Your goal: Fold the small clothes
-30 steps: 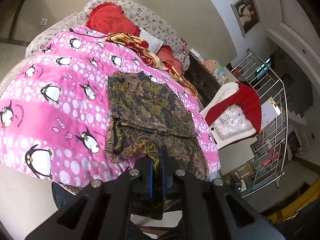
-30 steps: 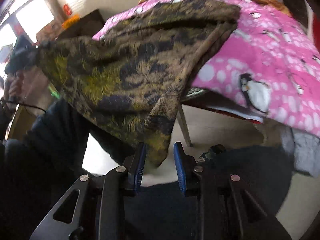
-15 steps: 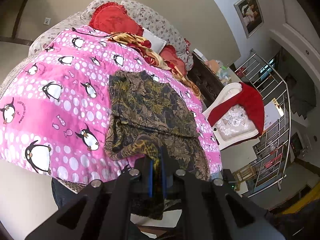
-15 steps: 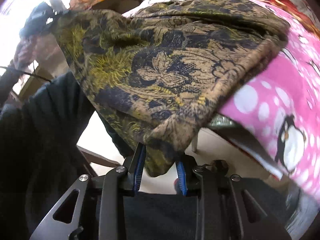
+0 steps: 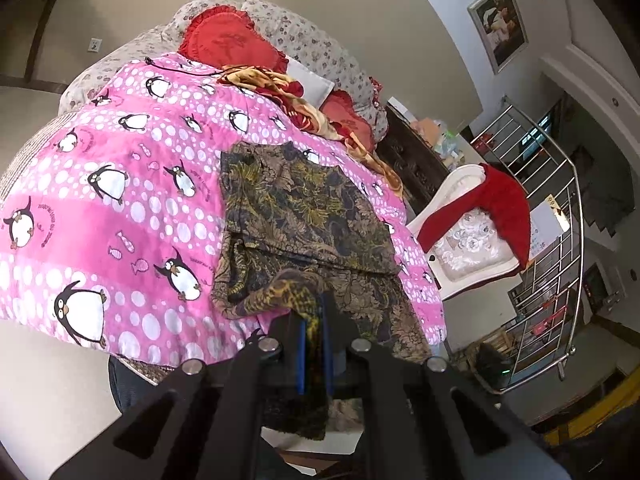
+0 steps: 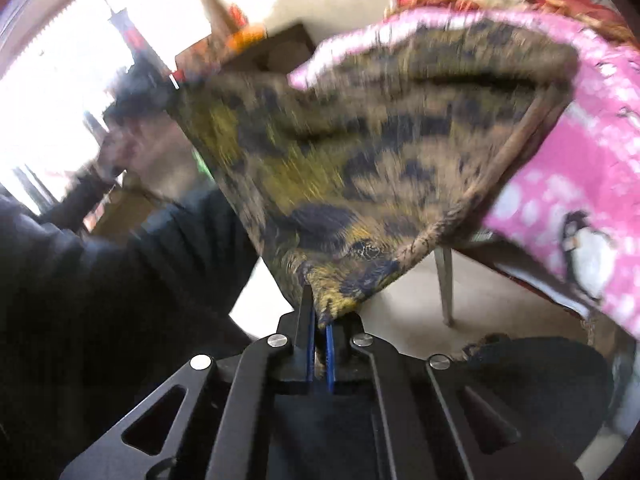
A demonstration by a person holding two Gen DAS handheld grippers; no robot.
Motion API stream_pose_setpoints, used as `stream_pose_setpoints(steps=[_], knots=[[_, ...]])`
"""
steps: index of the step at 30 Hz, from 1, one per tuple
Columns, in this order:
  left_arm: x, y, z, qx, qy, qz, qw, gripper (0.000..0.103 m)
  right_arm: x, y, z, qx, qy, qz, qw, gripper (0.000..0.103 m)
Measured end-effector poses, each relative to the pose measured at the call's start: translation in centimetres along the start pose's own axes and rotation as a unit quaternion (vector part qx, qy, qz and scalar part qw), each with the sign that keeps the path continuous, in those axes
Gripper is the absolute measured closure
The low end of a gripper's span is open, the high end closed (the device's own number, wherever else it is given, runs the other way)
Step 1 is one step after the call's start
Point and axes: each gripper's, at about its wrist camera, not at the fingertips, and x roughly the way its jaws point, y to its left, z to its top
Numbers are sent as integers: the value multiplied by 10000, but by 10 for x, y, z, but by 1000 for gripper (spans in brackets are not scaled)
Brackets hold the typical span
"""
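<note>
While both grippers pinch the same cloth, the two views show different ends of it.

Garment: a brown, yellow and dark-blue patterned garment (image 5: 304,216) lies partly folded on the pink penguin blanket (image 5: 120,208), right of the frame's middle in the left wrist view; its near edge hangs off the blanket toward the camera.

Left gripper (image 5: 314,344): pressed together on a yellow-patterned fold of the garment at lower centre – cloth runs between the blue pads and droops below them.

Right gripper (image 6: 319,344): jaws pressed together on a corner of the garment (image 6: 360,168) at lower centre of its view; from there the cloth fans up and out toward the blanket (image 6: 560,168) at the right edge.

Writing: small dark lettering curves beside some penguins on the blanket, too small to read. No brand or label can be read on the garment.

Left wrist view only: red cushions (image 5: 228,44) at the top of the bed, a framed picture (image 5: 498,26) on the wall at upper right, a white chair (image 5: 468,248) with a red cloth (image 5: 504,208) over it, and a steel railing (image 5: 560,240) at the right.

Right wrist view only: a bright window (image 6: 60,80) at upper left, a person's dark sleeve (image 6: 120,264) across the left – blurred – and a thin table leg (image 6: 445,284) under the blanket's edge. This view is smeared by motion, so finer detail is lost.
</note>
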Motion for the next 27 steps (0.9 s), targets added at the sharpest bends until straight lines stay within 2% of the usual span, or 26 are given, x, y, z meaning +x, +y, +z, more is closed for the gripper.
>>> stream_pose_setpoints(steps=[3, 7, 10, 15, 18, 23, 27], knots=[[0, 5, -7, -81, 3, -57, 10000, 97, -50, 16, 13, 144, -829, 50, 9964, 101], [3, 9, -21, -140, 117, -205, 9996, 97, -121, 25, 30, 205, -2008, -45, 9794, 101], [9, 13, -29, -185, 198, -207, 9994, 97, -152, 25, 44, 195, -2495, -148, 9681, 102], [7, 13, -17, -284, -95, -274, 9992, 97, -156, 13, 74, 296, -2591, -451, 9643, 102], [-5, 1, 7, -121, -428, -311, 9985, 97, -152, 5, 90, 401, -2588, -521, 9637, 102], [-43, -25, 53, 170, -1095, -692, 9914, 97, -146, -8, 115, 481, -2627, -203, 9635, 102], [-45, -32, 76, 295, -1123, -688, 9909, 97, -149, -8, 128, 545, -2777, 73, 9591, 102]])
